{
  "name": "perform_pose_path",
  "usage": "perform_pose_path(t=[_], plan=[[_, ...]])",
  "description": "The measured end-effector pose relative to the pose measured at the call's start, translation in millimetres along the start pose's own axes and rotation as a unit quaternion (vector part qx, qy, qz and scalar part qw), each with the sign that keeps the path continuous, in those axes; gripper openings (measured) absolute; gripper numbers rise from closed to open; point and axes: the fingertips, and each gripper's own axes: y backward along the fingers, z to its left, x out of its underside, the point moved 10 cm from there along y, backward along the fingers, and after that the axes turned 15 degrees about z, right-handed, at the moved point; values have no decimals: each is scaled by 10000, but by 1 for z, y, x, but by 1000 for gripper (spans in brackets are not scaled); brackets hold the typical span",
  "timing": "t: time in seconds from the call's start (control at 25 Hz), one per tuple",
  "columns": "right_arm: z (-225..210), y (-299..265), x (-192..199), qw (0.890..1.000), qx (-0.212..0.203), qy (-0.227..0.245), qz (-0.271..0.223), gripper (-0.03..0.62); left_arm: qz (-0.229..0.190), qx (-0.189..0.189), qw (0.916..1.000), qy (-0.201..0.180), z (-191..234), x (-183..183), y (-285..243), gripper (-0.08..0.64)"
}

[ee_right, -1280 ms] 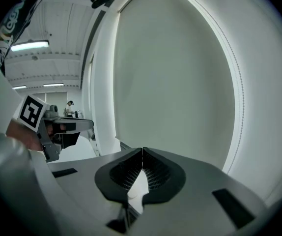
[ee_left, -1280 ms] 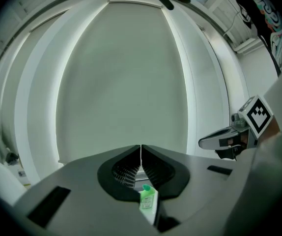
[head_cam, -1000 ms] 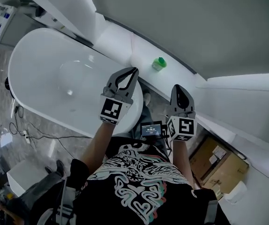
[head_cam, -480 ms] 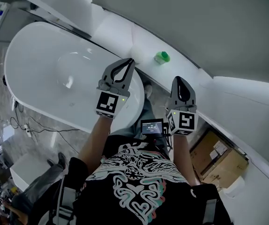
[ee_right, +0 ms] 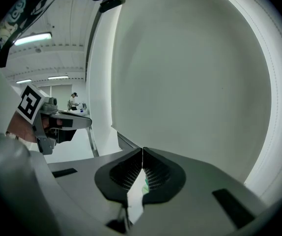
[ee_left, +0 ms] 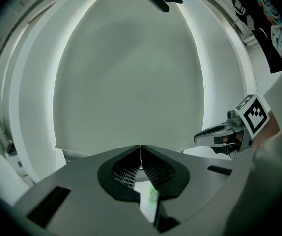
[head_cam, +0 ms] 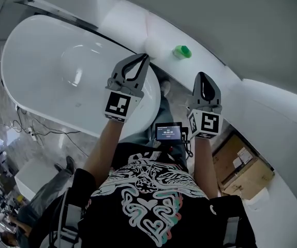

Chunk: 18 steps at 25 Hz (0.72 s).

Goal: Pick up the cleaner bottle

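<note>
The cleaner bottle [head_cam: 182, 51] shows as a green cap on the white ledge [head_cam: 138, 30] behind the tub, seen from above in the head view. My left gripper [head_cam: 144, 57] is shut and empty, its tips a short way left of the bottle and apart from it. My right gripper [head_cam: 202, 76] is also shut and empty, below and right of the bottle. In the left gripper view the jaws [ee_left: 141, 149] meet at the tips, and a sliver of the green bottle [ee_left: 153, 195] shows under them. The right gripper view shows closed jaws [ee_right: 142, 151] with a green glimpse of the bottle [ee_right: 144, 187].
A white bathtub [head_cam: 45, 76] fills the left side. A grey wall [head_cam: 252, 25] rises behind the ledge. A cardboard box [head_cam: 244, 172] sits on the floor at right, cables [head_cam: 29, 136] trail at left. A small screen [head_cam: 168, 131] hangs at the person's chest.
Both grippers have sunk a little and edged toward the ledge, and the view has shifted with them. The jaws stayed shut and the bottle has not moved.
</note>
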Motion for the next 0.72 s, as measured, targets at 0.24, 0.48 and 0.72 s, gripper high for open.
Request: perform_pose_path(t=[0.24,0.48,0.72], plan=[[-9,-20,2,9996,-57,250,83,28,106,27,9999,3,5,6,-16,21],[-18,-37,16,9995,-29,209,220,28,97,62,9999,39,7,16,-38,21],[-19,-50,31,9991,-88,206,369,28,-70,96,9998,159,8,26,-51,21]])
